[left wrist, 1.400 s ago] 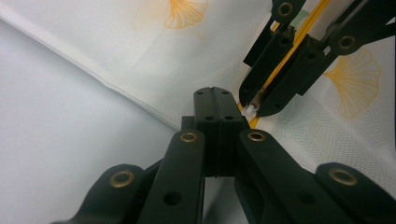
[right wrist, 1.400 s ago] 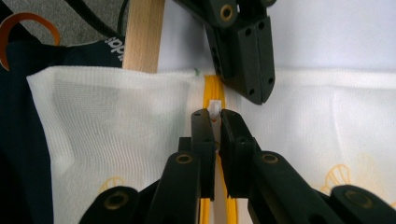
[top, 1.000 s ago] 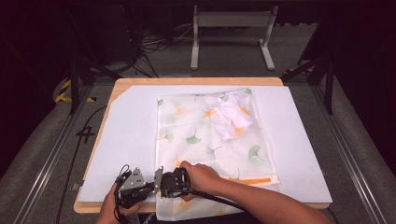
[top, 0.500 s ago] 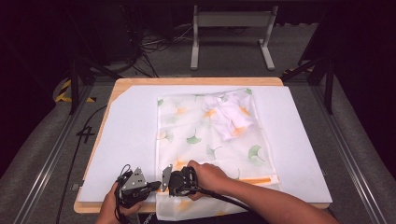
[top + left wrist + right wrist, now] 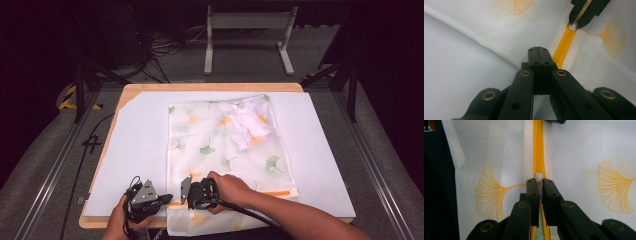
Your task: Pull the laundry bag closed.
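The right gripper (image 5: 538,185), clamped on the white zipper pull (image 5: 538,178), has slid rightward from the left gripper (image 5: 541,53), pinching the mesh bag's (image 5: 225,145) six-o'clock corner, so zipping has begun.

White sheet (image 5: 135,145) covering wooden table (image 5: 210,87); metal stand (image 5: 247,25) behind.

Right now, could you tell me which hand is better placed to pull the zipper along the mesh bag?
The right. Its tongs are shut on the white zipper pull, in line with the yellow zipper. The left tongs are shut at the zipper's end, seemingly pinning the mesh bag.
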Available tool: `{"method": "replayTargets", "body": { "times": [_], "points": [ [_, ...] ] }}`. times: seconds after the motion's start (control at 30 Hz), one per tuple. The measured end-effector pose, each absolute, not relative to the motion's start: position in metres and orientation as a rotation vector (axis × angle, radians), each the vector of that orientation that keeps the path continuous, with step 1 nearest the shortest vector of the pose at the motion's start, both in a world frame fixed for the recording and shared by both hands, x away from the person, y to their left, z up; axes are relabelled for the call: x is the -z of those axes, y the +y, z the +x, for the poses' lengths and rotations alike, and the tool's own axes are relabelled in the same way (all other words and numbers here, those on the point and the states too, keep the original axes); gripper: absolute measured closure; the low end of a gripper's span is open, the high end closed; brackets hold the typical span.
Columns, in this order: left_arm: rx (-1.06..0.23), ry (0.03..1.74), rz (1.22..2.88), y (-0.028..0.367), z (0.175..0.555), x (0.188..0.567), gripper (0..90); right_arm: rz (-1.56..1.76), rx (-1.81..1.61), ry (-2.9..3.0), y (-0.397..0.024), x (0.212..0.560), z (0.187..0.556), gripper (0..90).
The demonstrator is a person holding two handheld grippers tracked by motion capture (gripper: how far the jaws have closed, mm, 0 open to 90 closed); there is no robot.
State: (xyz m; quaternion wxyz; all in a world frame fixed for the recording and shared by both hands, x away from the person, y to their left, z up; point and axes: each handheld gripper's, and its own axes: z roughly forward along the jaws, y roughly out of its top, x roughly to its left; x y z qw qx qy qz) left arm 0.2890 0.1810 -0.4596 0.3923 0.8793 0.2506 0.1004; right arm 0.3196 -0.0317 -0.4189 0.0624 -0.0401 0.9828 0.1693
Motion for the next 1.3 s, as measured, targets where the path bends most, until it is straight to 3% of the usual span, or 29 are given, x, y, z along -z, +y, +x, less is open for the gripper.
{"method": "replayTargets", "body": {
  "times": [1.3],
  "points": [
    [-0.248,0.64,2.227,0.182,0.289,0.46,90.0,-0.054,-0.455,2.991,-0.07,0.416,0.321,84.1]
  ]
}}
